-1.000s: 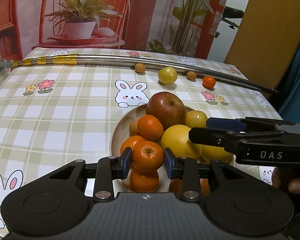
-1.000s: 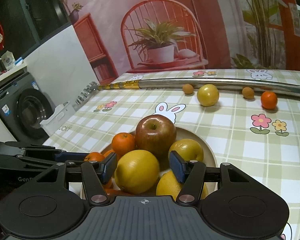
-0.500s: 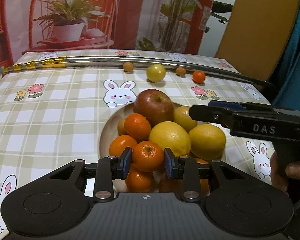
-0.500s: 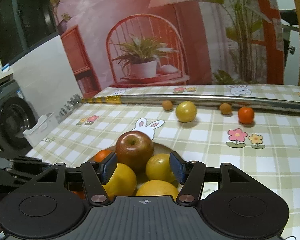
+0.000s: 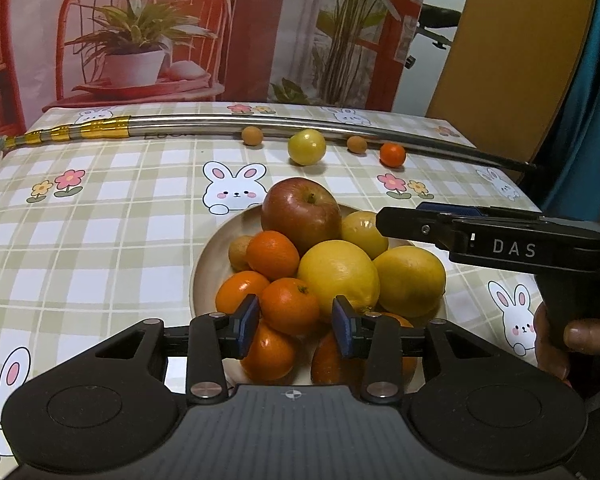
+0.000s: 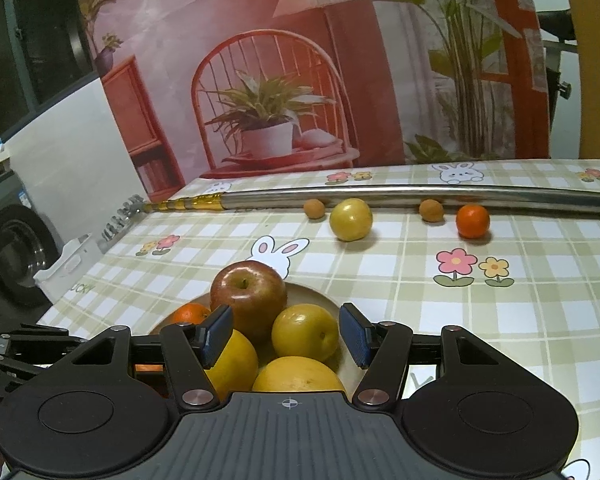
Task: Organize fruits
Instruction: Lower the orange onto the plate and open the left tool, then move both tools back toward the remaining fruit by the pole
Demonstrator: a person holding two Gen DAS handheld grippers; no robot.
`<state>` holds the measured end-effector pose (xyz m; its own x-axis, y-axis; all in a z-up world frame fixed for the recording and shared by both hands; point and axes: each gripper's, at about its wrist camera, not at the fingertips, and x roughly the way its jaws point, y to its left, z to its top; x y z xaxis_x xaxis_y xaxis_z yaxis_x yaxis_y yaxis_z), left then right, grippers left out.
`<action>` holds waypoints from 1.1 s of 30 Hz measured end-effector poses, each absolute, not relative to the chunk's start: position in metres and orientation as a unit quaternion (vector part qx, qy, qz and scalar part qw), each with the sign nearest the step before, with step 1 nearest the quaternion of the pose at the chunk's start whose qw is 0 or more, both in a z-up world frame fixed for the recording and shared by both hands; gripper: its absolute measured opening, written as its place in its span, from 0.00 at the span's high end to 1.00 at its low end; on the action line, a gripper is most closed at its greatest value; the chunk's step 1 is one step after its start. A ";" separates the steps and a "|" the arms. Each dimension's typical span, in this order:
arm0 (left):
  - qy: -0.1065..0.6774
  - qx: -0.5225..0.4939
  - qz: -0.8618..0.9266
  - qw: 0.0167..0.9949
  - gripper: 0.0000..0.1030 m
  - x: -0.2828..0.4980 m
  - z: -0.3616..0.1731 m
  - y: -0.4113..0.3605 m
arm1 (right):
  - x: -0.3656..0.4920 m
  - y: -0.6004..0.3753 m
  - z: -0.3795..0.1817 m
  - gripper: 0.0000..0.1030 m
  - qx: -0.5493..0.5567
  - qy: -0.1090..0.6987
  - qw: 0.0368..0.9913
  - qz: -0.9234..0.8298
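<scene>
The left gripper (image 5: 296,326) has just been easing its jaws apart around a mandarin (image 5: 289,306) atop the heaped plate (image 5: 208,264), pads barely clear. The right gripper (image 6: 286,334) hangs part-open and empty over a yellow fruit (image 6: 305,333).

Place: a home, a lived-in room with a table used for food.
Landmark: the table (image 6: 500,320), covered in a checked cloth printed with rabbits and flowers.
On the table: a plate (image 5: 208,264) heaped with fruit, near its front edge.
Behind the table: a backdrop (image 6: 260,80) printed with a red chair and a potted plant, hung like a wall decoration.
Left of the table: a front-loading washing machine (image 6: 8,256) against a white wall.
Right of the table: a wooden door (image 5: 512,60) and a blue curtain (image 5: 580,120).
Along the table's far edge: a long metal pole (image 6: 380,196).
</scene>
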<state>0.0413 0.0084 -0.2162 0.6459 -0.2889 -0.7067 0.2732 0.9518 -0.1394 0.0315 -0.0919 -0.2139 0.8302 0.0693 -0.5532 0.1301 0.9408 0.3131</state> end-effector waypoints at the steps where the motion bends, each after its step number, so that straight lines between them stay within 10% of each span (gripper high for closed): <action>1: 0.390 -0.011 -0.154 0.908 0.59 0.040 -0.216 0.008 | 0.031 -0.092 -0.214 0.46 0.172 0.290 0.941 -0.018; 33: 0.375 -0.038 -0.091 0.922 0.48 0.039 -0.209 0.026 | 0.026 -0.100 -0.215 0.46 0.181 0.284 0.941 -0.039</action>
